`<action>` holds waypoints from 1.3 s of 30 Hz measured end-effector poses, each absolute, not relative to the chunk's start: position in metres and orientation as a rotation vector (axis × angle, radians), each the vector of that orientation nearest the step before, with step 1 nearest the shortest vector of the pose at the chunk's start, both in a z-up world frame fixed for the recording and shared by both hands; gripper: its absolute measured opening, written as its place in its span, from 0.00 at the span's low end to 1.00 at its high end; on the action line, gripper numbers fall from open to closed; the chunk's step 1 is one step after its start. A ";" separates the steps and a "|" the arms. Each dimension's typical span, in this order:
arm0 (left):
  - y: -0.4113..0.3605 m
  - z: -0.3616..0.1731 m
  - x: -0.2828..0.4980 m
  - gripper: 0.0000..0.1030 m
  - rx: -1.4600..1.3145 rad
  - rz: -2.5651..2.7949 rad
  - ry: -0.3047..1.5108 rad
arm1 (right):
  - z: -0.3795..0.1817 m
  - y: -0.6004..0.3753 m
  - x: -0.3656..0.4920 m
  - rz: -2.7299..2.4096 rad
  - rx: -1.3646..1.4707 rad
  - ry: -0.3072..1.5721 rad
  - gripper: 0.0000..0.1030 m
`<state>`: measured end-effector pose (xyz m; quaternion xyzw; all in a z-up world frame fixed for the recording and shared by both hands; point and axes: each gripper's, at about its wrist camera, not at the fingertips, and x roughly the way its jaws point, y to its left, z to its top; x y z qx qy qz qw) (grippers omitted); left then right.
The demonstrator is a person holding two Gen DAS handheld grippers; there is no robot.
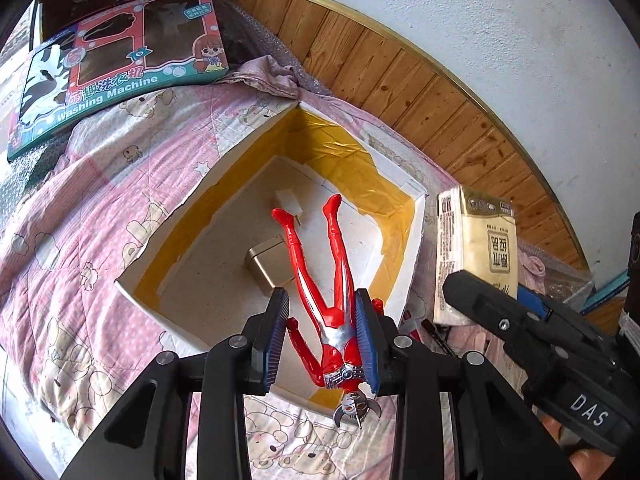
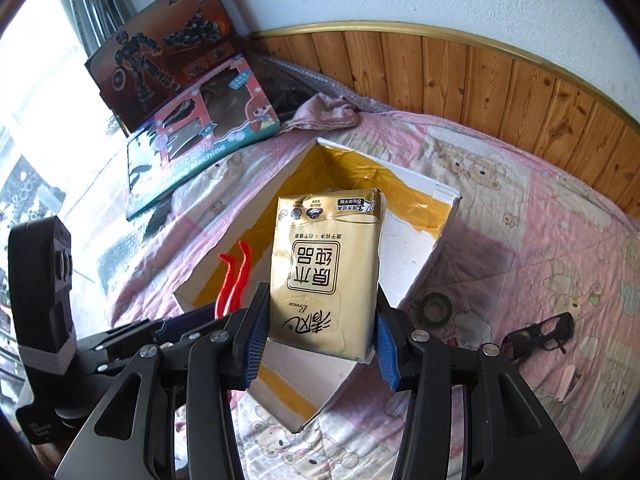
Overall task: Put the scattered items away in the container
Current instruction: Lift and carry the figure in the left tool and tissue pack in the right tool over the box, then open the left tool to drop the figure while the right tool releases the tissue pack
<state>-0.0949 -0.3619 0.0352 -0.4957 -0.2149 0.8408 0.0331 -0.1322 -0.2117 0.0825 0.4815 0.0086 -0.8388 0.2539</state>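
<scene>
The left gripper [image 1: 322, 340] pinches the rigid red plastic figure [image 1: 320, 276] at its torso; the right gripper [image 2: 320, 340] squeezes the soft, light gold tissue pack [image 2: 326, 272] sidewise.

Bright daylight, seemingly from the blown-out window [image 2: 36, 120] at left; fisheye edges bend, corners dark.

Both fisheye views look forward along their own fingers and steeply down at a bed with a pink quilt [image 1: 92, 184], close above it. The left wrist camera faces into the open box [image 1: 416, 216] from its near edge; the right wrist camera looks from slightly farther right. They share the box [image 2: 440, 236], the wood-panelled wall [image 1: 400, 80] and the toy cartons [image 2: 192, 140]
</scene>
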 end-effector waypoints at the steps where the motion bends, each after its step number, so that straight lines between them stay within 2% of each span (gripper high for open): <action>1: -0.359 0.033 -0.096 0.33 -1.535 2.579 -0.656 | 0.083 -0.211 -0.137 -2.275 1.311 0.012 0.47; 14: -0.332 0.002 -0.112 0.33 -1.619 2.491 -0.608 | 0.052 -0.212 -0.191 -2.224 1.408 -0.018 0.47; 29: -0.327 -0.015 -0.134 0.35 -1.654 2.461 -0.587 | 0.027 -0.234 -0.218 -2.174 1.427 0.125 0.51; 30: -0.330 -0.017 -0.135 0.36 -1.660 2.459 -0.604 | 0.026 -0.234 -0.219 -2.175 1.427 0.133 0.52; 31: -0.333 -0.018 -0.135 0.41 -1.664 2.456 -0.628 | 0.024 -0.234 -0.220 -2.175 1.431 0.131 0.52; 32: -0.337 -0.019 -0.135 0.53 -1.661 2.450 -0.654 | 0.024 -0.233 -0.221 -2.178 1.433 0.120 0.52; 33: -0.341 -0.018 -0.134 0.59 -1.654 2.449 -0.677 | 0.023 -0.231 -0.222 -2.176 1.436 0.108 0.53; 34: -0.344 -0.017 -0.133 0.61 -1.645 2.457 -0.690 | 0.022 -0.229 -0.222 -2.176 1.440 0.099 0.53; 39: -0.352 -0.012 -0.131 0.61 -1.637 2.491 -0.668 | 0.029 -0.220 -0.221 -2.187 1.424 0.033 0.53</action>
